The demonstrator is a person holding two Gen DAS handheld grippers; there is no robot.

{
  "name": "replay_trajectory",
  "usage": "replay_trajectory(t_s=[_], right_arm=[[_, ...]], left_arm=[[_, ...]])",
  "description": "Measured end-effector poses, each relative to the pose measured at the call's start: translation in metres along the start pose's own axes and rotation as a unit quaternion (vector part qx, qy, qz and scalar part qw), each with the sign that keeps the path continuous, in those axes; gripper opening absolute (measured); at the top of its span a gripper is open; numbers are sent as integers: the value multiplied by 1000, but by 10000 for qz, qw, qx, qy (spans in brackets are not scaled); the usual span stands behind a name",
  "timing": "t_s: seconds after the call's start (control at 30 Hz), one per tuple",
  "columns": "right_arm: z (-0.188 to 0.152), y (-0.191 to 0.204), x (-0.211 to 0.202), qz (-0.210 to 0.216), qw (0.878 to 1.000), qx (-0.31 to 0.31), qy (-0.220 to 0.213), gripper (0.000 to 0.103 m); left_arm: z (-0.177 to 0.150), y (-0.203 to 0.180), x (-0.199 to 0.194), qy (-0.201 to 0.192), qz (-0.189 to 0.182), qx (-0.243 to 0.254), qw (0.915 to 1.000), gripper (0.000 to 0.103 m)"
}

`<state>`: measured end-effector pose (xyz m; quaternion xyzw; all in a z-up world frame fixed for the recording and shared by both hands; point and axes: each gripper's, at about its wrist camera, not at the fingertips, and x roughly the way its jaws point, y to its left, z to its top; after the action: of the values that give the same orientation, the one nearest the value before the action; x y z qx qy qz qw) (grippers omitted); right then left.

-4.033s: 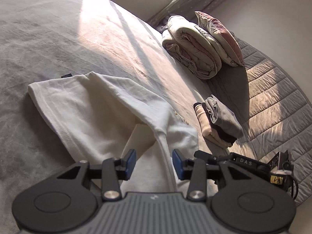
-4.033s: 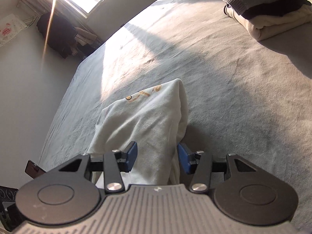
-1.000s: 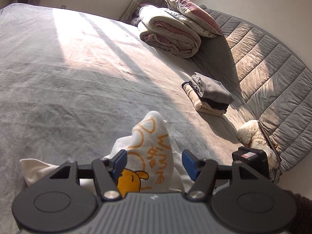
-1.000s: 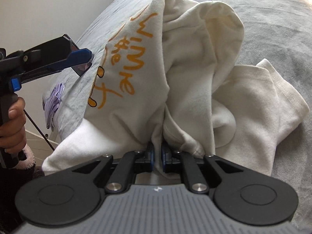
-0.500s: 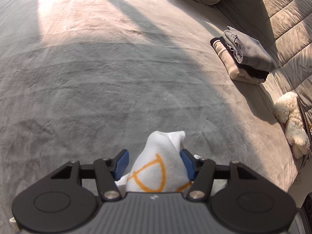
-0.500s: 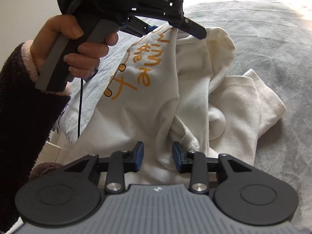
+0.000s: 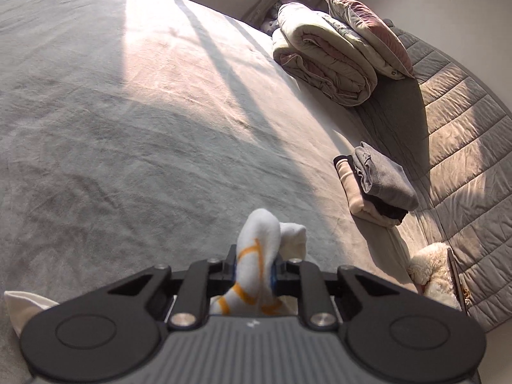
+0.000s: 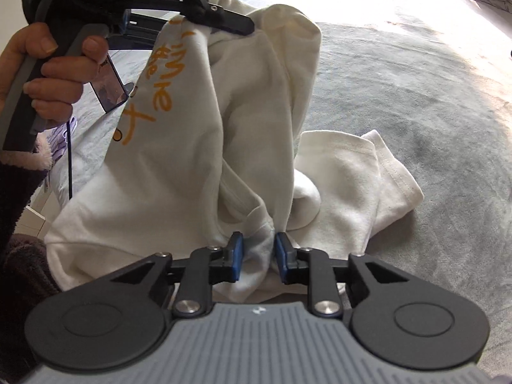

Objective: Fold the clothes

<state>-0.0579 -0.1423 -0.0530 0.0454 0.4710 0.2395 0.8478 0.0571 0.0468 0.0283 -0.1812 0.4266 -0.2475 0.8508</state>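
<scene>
White T-shirt (image 8: 179,172) is bunched between both closing claws: left claw (image 7: 254,270) pinching the printed fold aloft, right claw (image 8: 258,256) nipping the collar, over the bed (image 7: 144,121). Regrasping stage; next, spread it flat.

The white shirt (image 8: 179,166) carried orange handwritten lettering that ran down its front. A fold hid the upper word in part, and only the letters "ime" could be read. Under it stood "the". More orange strokes lay below, but they gave no clear word. At the top of the left gripper (image 8: 220,16), white printed letters were cut off by the picture edge and stayed unreadable.
</scene>
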Motion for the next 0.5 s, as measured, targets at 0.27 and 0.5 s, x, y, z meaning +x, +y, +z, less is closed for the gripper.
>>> replay_trajectory(t_s=[0.27, 0.5], right_arm=[[20, -12, -56, -391, 9880, 298, -1467, 7], [38, -32, -83, -483, 9736, 624, -2143, 6]], left_arm=[[-26, 10, -91, -1517, 143, -562, 9867, 15], [-81, 9, -115, -1193, 543, -465, 9903, 15]])
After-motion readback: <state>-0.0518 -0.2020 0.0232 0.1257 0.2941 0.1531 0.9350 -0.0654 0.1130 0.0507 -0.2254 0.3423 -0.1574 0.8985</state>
